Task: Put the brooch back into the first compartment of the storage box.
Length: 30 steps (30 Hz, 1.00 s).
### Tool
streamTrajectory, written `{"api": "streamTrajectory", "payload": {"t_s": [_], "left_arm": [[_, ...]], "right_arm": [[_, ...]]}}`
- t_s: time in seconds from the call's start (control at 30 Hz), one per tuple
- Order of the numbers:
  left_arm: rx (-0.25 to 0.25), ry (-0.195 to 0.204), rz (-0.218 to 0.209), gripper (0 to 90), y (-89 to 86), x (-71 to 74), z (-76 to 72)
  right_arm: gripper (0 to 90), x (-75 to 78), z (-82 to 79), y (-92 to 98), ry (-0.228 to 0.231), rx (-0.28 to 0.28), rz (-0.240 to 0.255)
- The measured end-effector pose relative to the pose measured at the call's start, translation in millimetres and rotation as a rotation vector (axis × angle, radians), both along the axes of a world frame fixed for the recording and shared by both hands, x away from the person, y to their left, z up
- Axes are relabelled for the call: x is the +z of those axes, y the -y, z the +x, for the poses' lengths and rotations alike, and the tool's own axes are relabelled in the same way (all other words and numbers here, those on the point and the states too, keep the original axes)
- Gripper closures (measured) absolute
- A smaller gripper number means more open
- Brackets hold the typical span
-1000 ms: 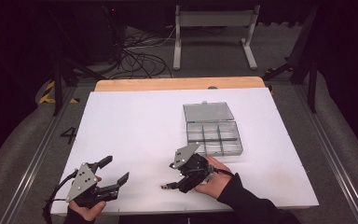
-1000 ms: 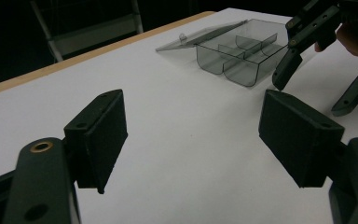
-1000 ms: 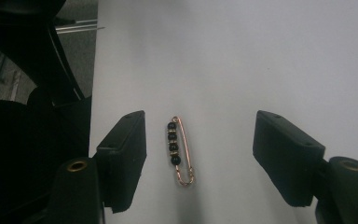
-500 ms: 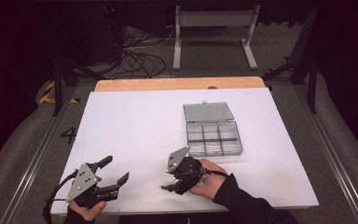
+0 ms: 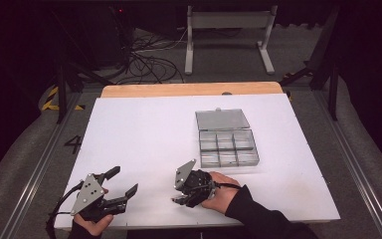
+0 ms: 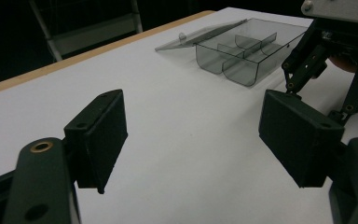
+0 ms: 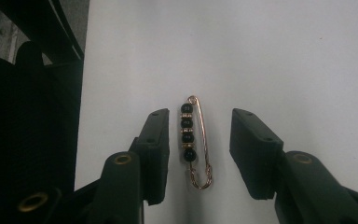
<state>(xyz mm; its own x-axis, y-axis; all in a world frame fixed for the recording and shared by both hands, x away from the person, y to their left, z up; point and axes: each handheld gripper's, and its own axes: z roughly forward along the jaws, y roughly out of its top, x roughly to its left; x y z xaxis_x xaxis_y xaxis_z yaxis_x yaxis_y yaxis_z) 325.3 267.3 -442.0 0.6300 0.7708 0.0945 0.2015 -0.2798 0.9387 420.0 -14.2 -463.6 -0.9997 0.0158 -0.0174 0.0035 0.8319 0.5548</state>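
Between your right gripper [image 7: 198, 154]'s matt black plastic-looking pads lies a pin [image 7: 195, 141] of thin, shiny gold-coloured wire, strung with glossy black beads and small gold spacers. The table [image 5: 144, 144] under it looks smooth, matt and white, with a bare wood strip along its far edge. At far right, the compartment box [image 5: 227, 146] looks like clear, smoky grey plastic. Your left gripper [image 5: 122, 186] carries a dull grey, metal-looking plate on matt black parts.

Dark room, grey floor [image 5: 25, 164], cables [image 5: 144, 55]
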Motion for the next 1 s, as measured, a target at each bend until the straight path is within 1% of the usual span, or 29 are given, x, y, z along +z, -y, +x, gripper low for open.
{"api": "streamTrajectory", "payload": {"t_s": [0.13,0.23,0.3,0.43,0.57,0.77,0.83,0.93,1.0], "left_arm": [[0.000,0.004,0.003,24.2,-0.2,0.1,0.3],[0.001,0.003,0.004,24.2,-0.4,0.2,0.3],[0.000,-0.001,0.000,24.1,-0.2,0.1,0.0],[0.000,0.001,0.002,24.1,-0.5,0.1,0.3],[-0.002,-0.002,0.001,24.1,-0.4,0.1,0.0],[-0.003,-0.002,0.000,24.0,-0.4,0.2,0.0],[-0.003,-0.002,0.000,24.0,-0.5,0.2,-0.1],[-0.002,-0.003,-0.004,23.9,-0.4,0.1,-0.2],[-0.001,-0.001,-0.003,23.9,-0.5,0.2,-0.1]], "right_arm": [[62.8,-2.4,0.1,-1.8,0.003,0.010,-0.013],[64.4,-4.2,0.0,-2.8,-0.010,0.006,-0.028],[66.1,-5.5,0.0,-3.6,-0.010,0.004,-0.031],[71.7,-6.7,0.2,-4.4,-0.012,0.014,-0.040],[76.7,-7.2,0.3,-4.5,-0.003,0.017,-0.040],[77.5,-7.0,-0.2,-4.8,0.002,0.019,-0.043],[83.6,-6.8,-0.1,-4.5,-0.002,0.027,-0.045],[83.4,-6.9,0.0,-4.7,-0.003,0.026,-0.044],[83.5,-6.3,-0.3,-4.5,0.004,0.027,-0.044]]}}
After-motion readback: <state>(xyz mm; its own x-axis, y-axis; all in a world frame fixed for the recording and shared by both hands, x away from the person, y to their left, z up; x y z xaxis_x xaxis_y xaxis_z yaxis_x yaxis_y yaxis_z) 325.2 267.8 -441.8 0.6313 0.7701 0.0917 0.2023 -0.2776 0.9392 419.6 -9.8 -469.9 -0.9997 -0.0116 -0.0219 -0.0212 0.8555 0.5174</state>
